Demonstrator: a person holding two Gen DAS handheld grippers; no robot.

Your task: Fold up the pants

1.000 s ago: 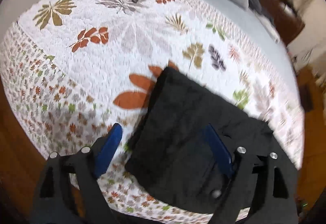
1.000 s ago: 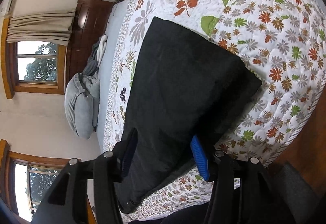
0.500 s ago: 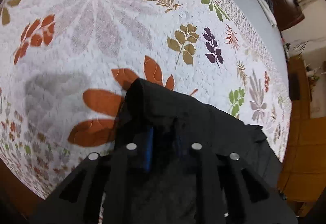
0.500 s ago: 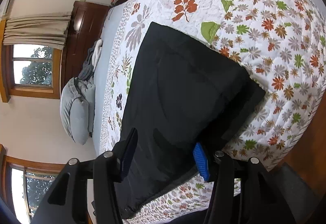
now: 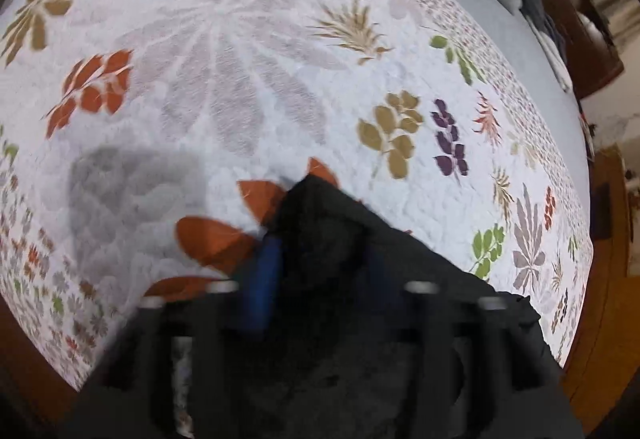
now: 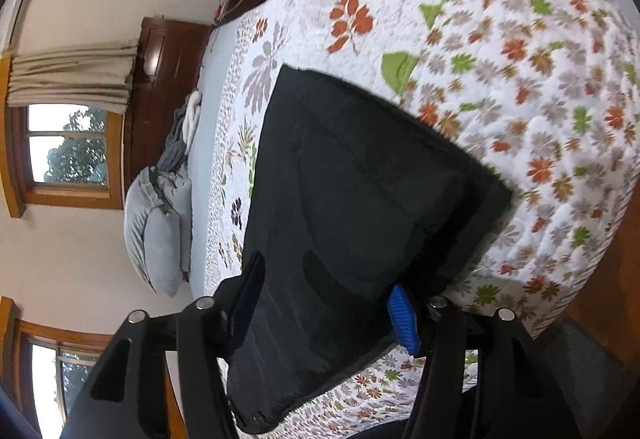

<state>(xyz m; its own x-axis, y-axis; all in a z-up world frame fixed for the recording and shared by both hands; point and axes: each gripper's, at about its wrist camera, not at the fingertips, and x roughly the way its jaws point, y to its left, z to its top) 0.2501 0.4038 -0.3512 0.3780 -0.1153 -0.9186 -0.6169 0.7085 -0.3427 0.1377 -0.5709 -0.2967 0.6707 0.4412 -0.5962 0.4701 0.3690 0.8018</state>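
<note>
Right now the pants (image 6: 360,207) lie as a dark folded slab on the flowered quilt (image 6: 540,51), close to the near edge of the bed, with the long axis running away from my right gripper (image 6: 324,303) toward the far corner by the grey-brown flower print. One corner of the cloth is bunched up between the blue pads of my left gripper (image 5: 320,271), which looks clamped on that fold; motion blur softens the pads, but black fabric fills the narrow gap between them. The right gripper's jaws stand wide apart, straddling the near end of the pants without pinching anything, one blue pad showing at the cloth's edge. I judge the left is the working hand, and the next move turns on carrying its corner along that long axis toward the far end.

Much is hard to read: the left view is smeared, its right pad is barely distinguishable from the dark cloth, and the waistband or leg ends cannot be told apart. Grey pillows (image 6: 156,227) sit well off.
</note>
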